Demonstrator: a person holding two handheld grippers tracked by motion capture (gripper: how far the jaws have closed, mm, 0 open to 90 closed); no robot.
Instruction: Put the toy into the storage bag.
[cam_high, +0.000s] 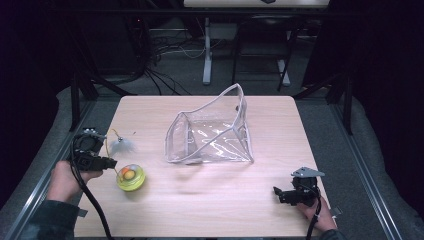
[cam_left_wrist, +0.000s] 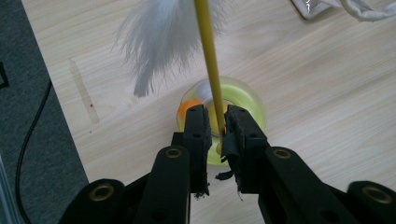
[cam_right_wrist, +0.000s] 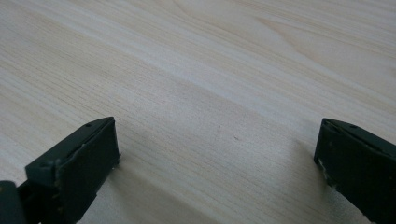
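Left jaws nearly shut around the yellow wand, right jaws wide and empty.

My left gripper (cam_left_wrist: 215, 123) has the cat toy's yellow wand (cam_left_wrist: 208, 60) between its pads, touching one pad, gap on the other; can't tell if it's clamped. The toy's yellow-green base (cam_high: 130, 177) sits near the table's (cam_high: 210, 200) left edge, white feather (cam_left_wrist: 161, 32) above. My right gripper (cam_right_wrist: 217, 149) rests released over bare wood, well apart from the clear pouch (cam_high: 212, 132) mid-table.

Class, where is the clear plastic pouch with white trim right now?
In the high view, the clear plastic pouch with white trim lies mid-table, right of the yellow-green round cat toy, apart from both tongs.
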